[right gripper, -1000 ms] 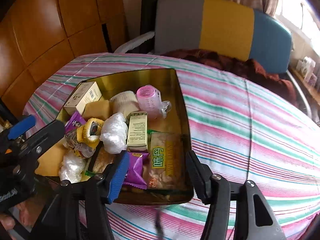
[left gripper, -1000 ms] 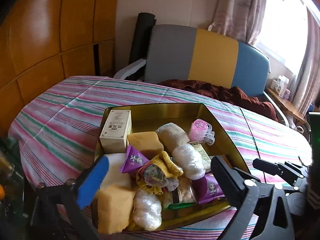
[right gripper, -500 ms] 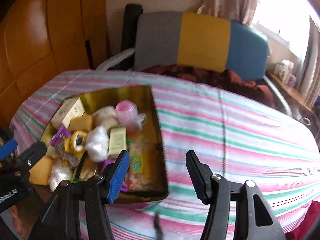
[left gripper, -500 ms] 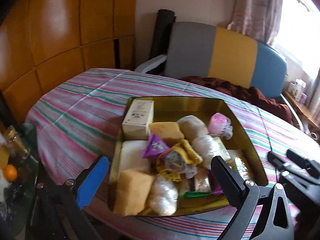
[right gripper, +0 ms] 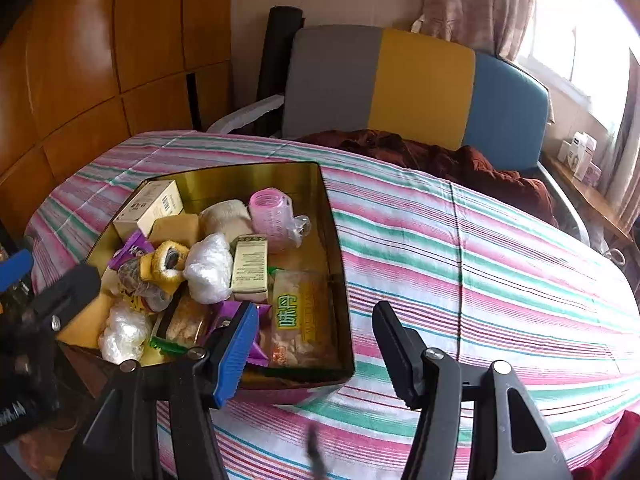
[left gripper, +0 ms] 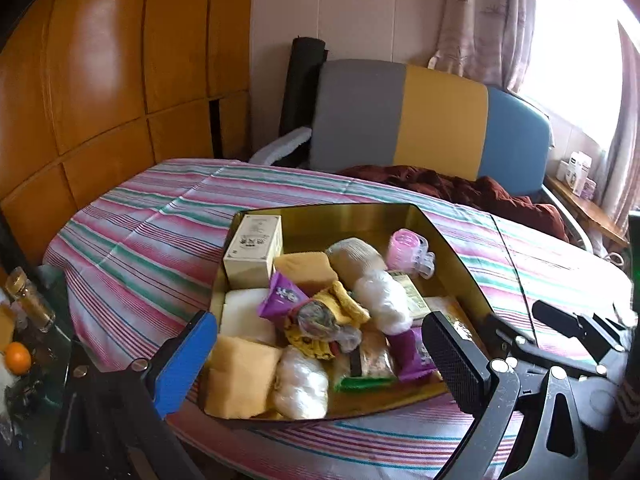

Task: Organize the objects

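A gold tin box (left gripper: 352,216) (right gripper: 340,264) sits on the striped table, full of several small items: a cream carton (left gripper: 254,250) (right gripper: 150,208), a pink roller (left gripper: 406,246) (right gripper: 272,212), purple snack packets (left gripper: 282,294), a yellow sock roll (right gripper: 168,260), white plastic bundles (left gripper: 382,300) (right gripper: 208,264) and a yellow snack bag (right gripper: 298,312). My left gripper (left gripper: 316,364) is open and empty, above the box's near edge. My right gripper (right gripper: 314,350) is open and empty, at the box's near right corner.
The striped tablecloth (right gripper: 460,272) spreads to the right of the box. A grey, yellow and blue chair (left gripper: 432,120) with a dark red cloth (left gripper: 460,190) stands behind. Bottles and an orange (left gripper: 18,358) sit at the left. Wooden panels line the left wall.
Both grippers have pulled back and risen a little, so the box looks smaller and farther. The right gripper swung right, then back toward the box. Nothing was taken hold of.
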The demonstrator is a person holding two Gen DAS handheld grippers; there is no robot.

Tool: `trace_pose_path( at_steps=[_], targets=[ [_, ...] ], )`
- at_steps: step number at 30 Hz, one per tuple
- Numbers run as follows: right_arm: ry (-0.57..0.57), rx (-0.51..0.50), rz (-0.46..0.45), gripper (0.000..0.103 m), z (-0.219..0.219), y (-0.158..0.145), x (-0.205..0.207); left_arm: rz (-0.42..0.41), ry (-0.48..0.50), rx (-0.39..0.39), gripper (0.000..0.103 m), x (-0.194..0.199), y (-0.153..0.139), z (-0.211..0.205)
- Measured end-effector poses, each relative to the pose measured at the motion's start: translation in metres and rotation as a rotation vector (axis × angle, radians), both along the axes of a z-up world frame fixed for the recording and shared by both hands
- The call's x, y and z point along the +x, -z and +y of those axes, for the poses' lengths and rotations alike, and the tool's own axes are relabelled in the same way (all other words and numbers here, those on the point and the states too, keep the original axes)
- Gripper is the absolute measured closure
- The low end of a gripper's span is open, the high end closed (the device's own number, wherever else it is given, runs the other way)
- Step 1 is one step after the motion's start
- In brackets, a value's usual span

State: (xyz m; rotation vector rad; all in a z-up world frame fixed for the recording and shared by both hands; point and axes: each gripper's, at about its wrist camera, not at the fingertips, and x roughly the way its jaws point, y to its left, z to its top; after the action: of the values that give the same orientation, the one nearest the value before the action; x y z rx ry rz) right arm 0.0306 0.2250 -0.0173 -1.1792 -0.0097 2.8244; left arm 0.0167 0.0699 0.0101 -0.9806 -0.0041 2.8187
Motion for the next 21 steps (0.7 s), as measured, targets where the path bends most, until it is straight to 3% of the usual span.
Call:
trace_pose_path(
  at_steps=[21],
  targets=[
    [-0.019, 0.005, -0.037, 0.043, -0.007, 0.009, -0.008, -0.039, -0.029, 0.004, 0.000, -0.008, 0.011, -0.006]
  ],
)
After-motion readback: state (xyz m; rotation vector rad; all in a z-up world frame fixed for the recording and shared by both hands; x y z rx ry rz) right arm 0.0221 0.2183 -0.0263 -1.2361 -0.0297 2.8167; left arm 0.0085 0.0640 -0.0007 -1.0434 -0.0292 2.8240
